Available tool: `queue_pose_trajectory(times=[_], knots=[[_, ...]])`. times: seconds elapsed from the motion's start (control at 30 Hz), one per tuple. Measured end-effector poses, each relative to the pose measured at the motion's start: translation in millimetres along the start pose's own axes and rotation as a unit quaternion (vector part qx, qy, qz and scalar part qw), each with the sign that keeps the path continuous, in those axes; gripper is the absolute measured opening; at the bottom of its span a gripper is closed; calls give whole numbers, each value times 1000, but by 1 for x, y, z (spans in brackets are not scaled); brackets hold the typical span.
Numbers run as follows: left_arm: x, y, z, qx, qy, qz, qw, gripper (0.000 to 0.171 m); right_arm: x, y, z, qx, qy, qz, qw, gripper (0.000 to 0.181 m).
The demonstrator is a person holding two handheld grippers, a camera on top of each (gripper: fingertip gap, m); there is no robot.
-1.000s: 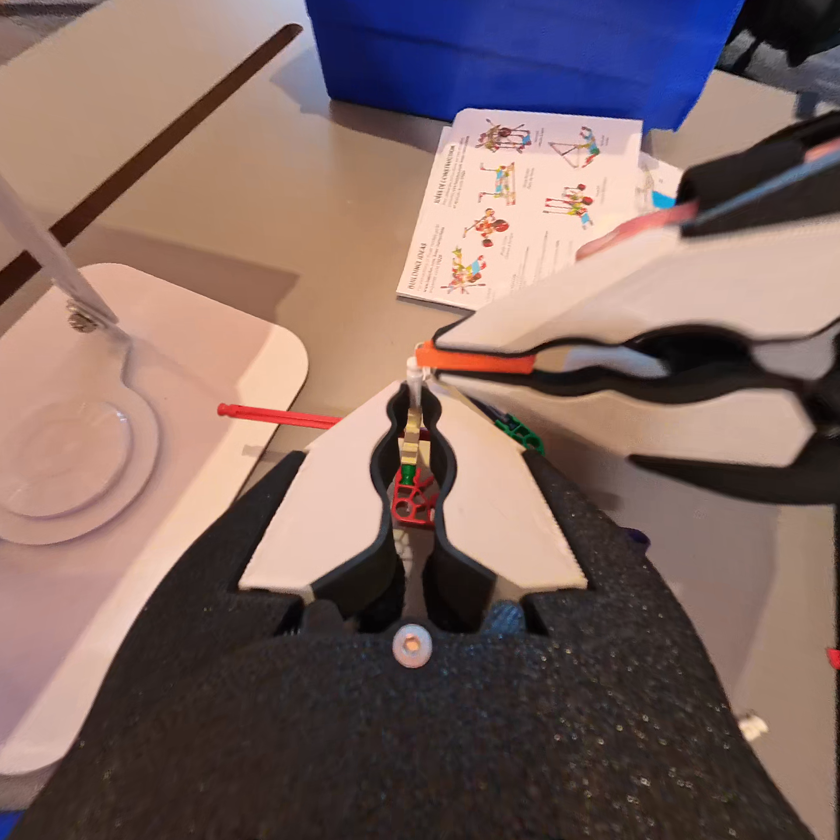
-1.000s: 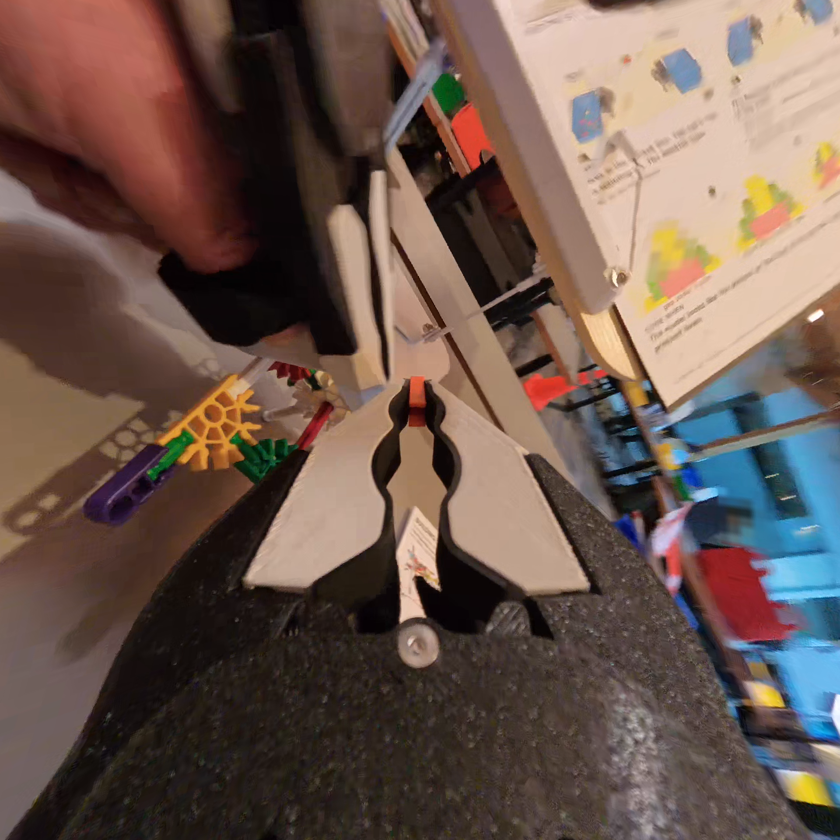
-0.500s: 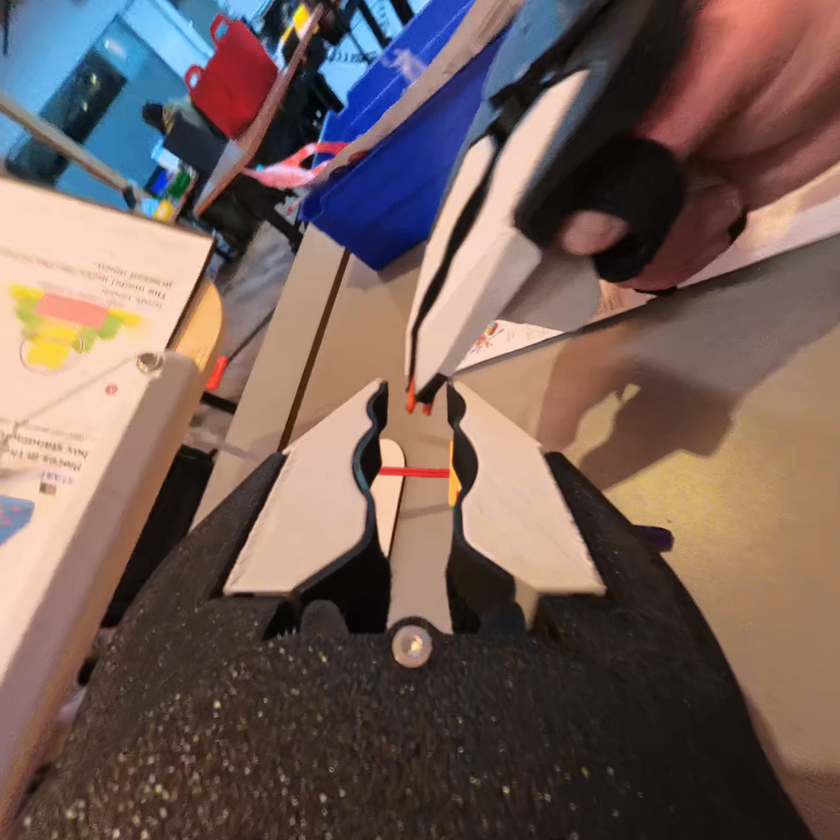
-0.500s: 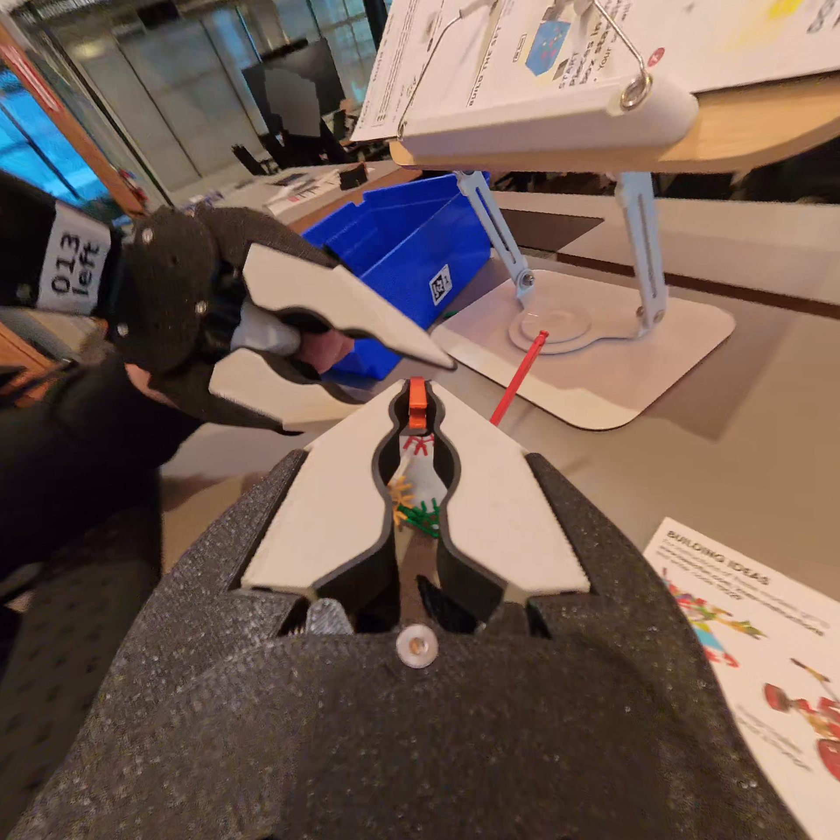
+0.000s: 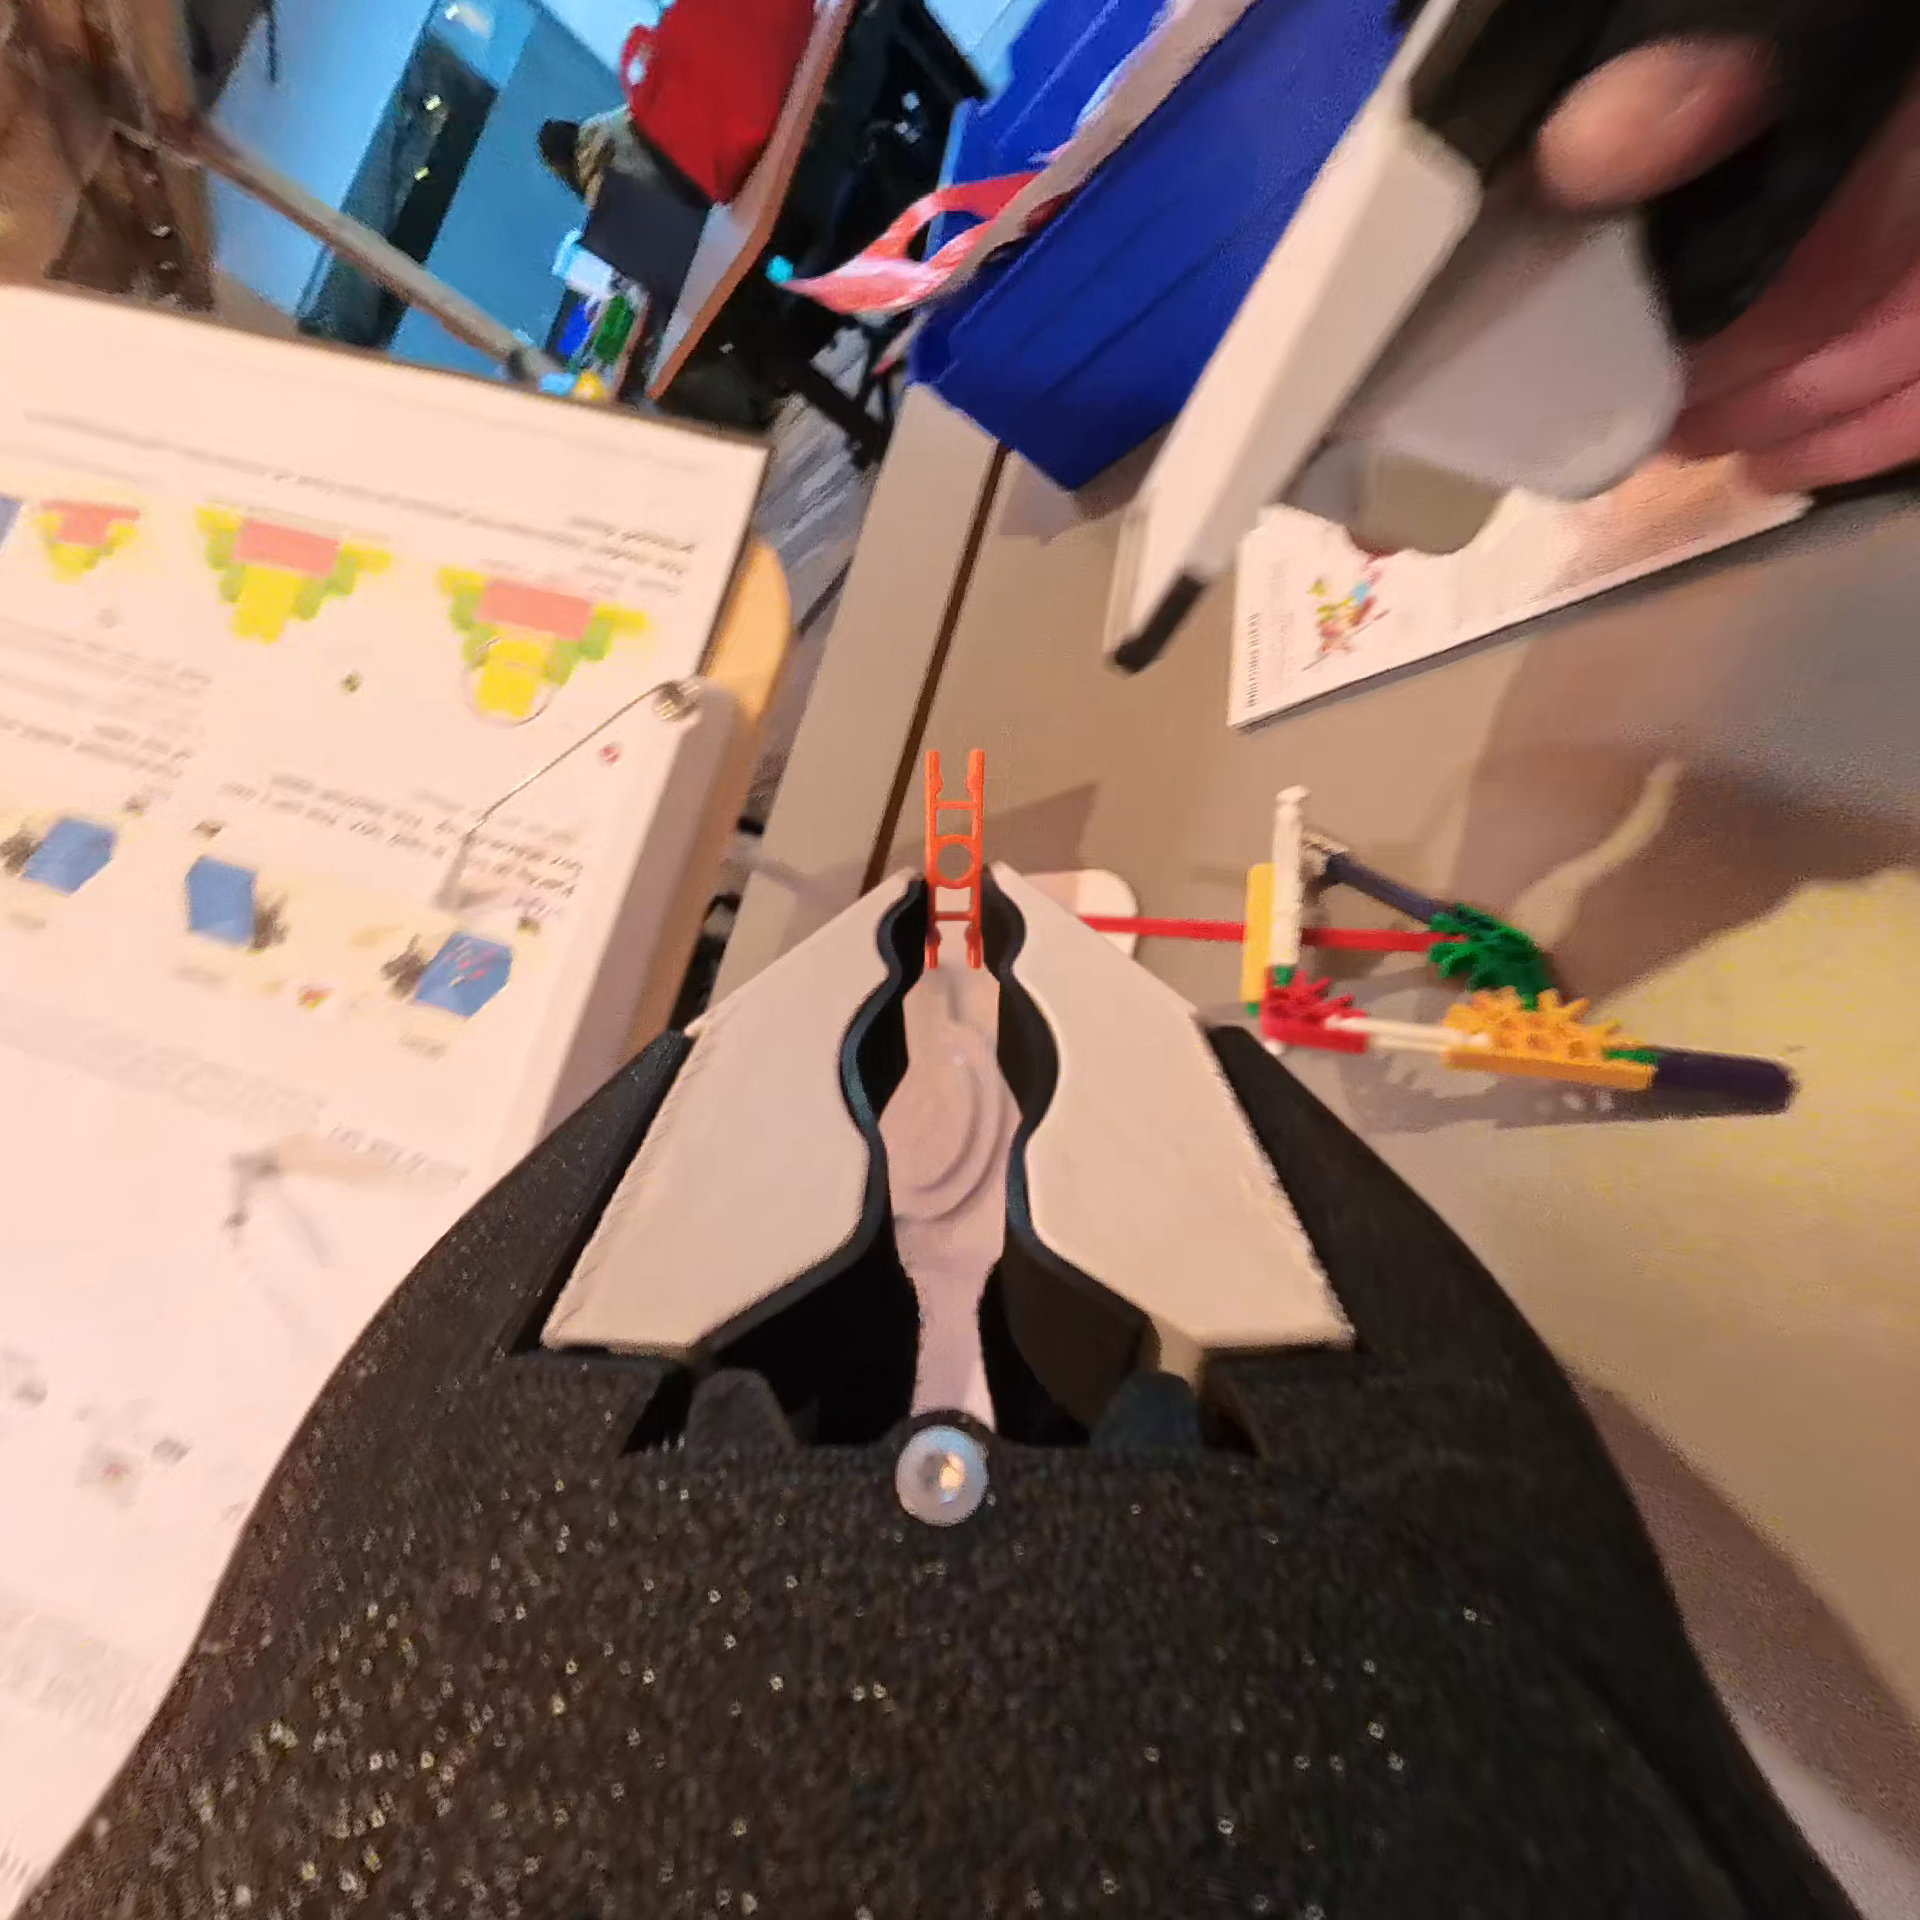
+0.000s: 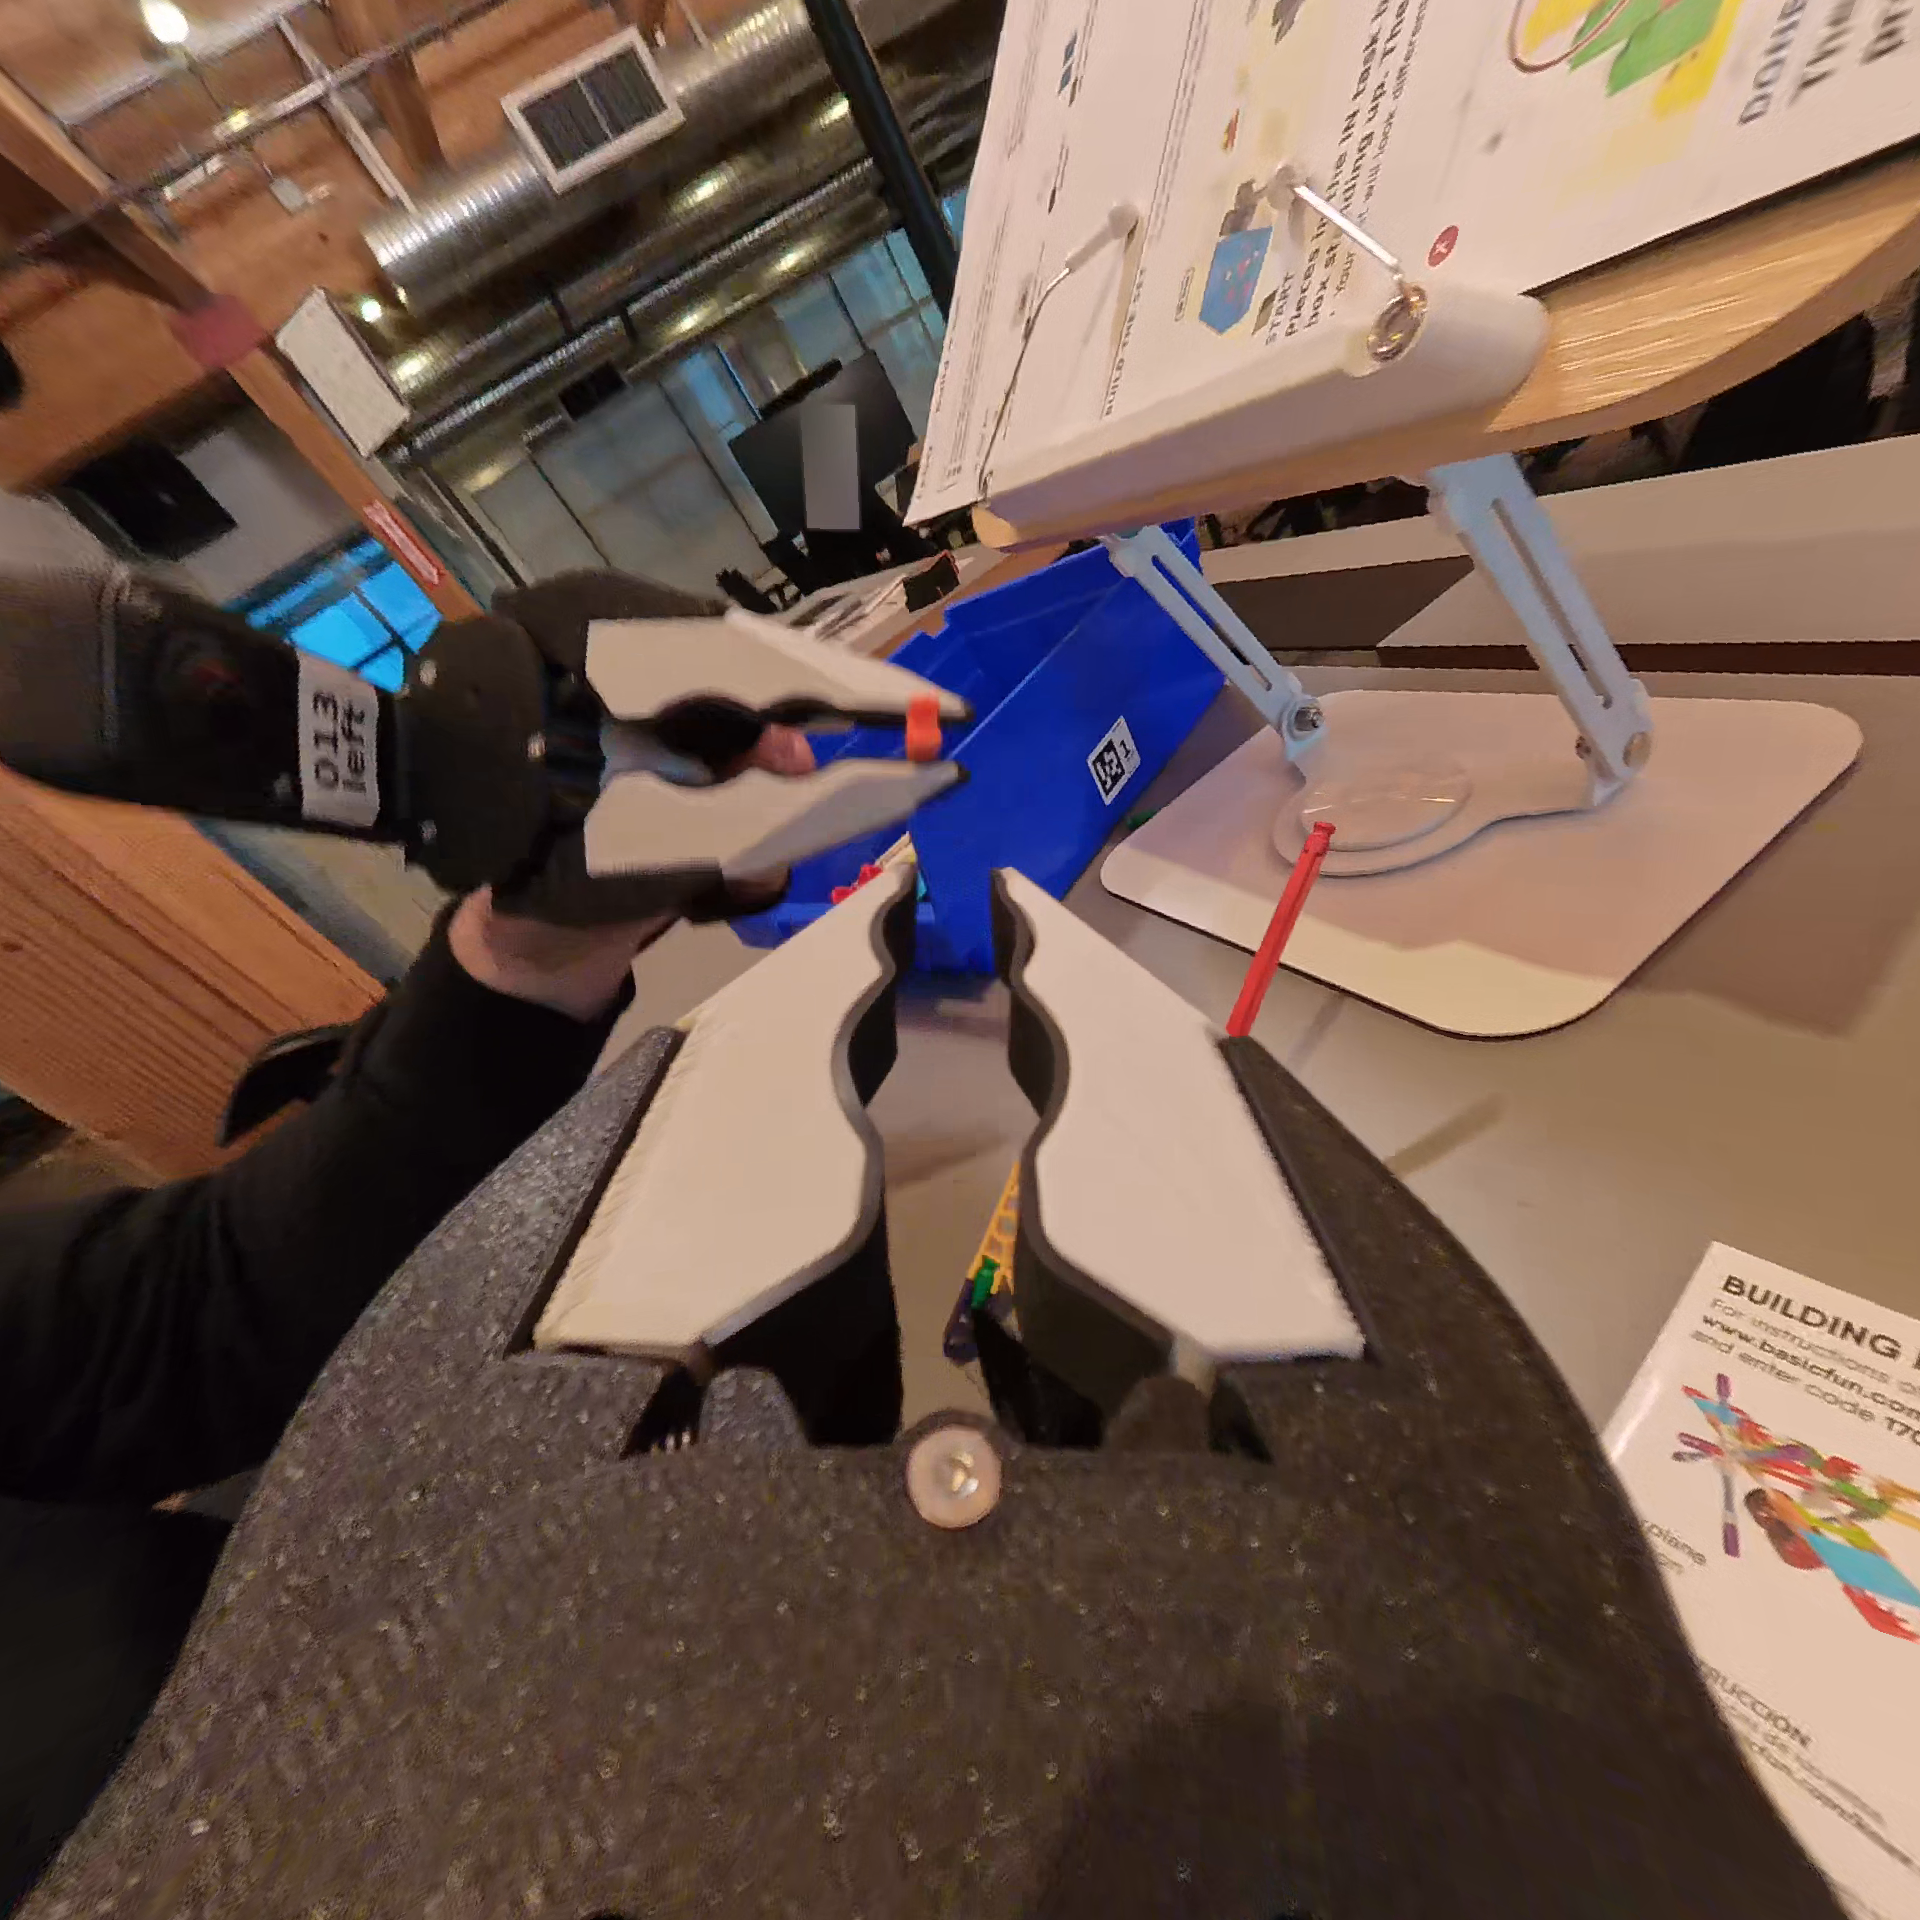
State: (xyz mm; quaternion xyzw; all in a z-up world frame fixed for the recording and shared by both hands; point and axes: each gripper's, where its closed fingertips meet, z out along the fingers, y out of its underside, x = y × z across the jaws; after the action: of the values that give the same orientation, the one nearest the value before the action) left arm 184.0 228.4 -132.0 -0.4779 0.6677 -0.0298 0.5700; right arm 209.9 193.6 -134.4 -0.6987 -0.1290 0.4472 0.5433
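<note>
My left gripper [image 5: 954, 902] is clamped on an orange connector [image 5: 955, 858], held in the air above the worktop [image 5: 1558, 1299]. My right gripper [image 6: 954, 883] is released and holds nothing, above the toy model [image 5: 1455, 997] beside the red rod [image 6: 1273, 930] and stand [image 6: 1507, 935].

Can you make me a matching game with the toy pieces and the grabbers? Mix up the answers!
Things:
1. orange connector
2. red rod
3. left gripper
4. right gripper

States:
A. open, holding nothing
B. pinched between two fingertips
C. shut on a small piece
D. one end resting on the white stand base

Pairs: 1-B, 2-D, 3-C, 4-A
</note>
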Motion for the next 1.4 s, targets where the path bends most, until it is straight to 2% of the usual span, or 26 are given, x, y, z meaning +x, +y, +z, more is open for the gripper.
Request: queue_pose_trajectory(times=[0.07,0.13,0.23,0.27,0.3,0.33,0.4,0.43,0.53,0.63,0.67,0.77,0.83,0.9,0.97,1.03,1.1,1.2,1.3,1.4], knots=[[-21,12,-15,-19,-20,-23,999,7,-6,8,0,-32,-2,-35,999,14],[-53,35,-37,-53,-71,-37,995,8,-21,32,4,-103,-14,-105,989,17],[-106,90,-83,-121,-158,-122,972,9,-59,85,11,-230,-86,-177,953,18],[-120,116,-98,-150,-183,-172,956,22,-70,105,11,-275,-105,-201,934,18],[-125,143,-109,-184,-188,-229,937,50,-76,125,11,-318,-111,-226,914,18],[-125,166,-117,-212,-189,-262,922,65,-82,145,10,-362,-117,-250,890,21],[-124,186,-126,-238,-195,-264,914,68,-94,179,6,-432,-137,-272,849,27],[-124,185,-127,-241,-194,-262,914,67,-96,192,3,-460,-138,-285,829,29],[-124,152,-114,-200,-187,-233,933,53,-86,212,3,-506,-102,-323,793,30],[-109,129,-94,-180,-152,-205,950,52,-83,210,9,-501,-78,-348,788,17],[-101,122,-87,-174,-133,-198,955,52,-83,211,9,-501,-82,-352,786,4],[-81,96,-75,-137,-78,-181,971,51,-78,202,13,-484,-72,-348,800,4],[-60,72,-69,-97,-23,-159,982,49,-74,179,21,-438,-67,-321,837,4],[-29,48,-65,-55,56,-129,988,49,-64,144,28,-373,-45,-281,883,4],[2,28,-65,-16,129,-106,986,43,-63,111,26,-304,-61,-236,921,4],[27,11,-65,12,186,-94,978,43,-63,85,20,-243,-91,-185,948,4],[51,-1,-61,22,230,-66,971,42,-66,70,13,-203,-124,-149,960,4],[83,-8,-54,10,272,-26,962,37,-63,59,7,-178,-145,-115,966,4],[94,-19,-47,21,276,-4,961,27,-61,58,5,-174,-152,-98,968,4],[88,-21,-42,24,251,10,968,15,-57,56,3,-169,-152,-87,970,4]])
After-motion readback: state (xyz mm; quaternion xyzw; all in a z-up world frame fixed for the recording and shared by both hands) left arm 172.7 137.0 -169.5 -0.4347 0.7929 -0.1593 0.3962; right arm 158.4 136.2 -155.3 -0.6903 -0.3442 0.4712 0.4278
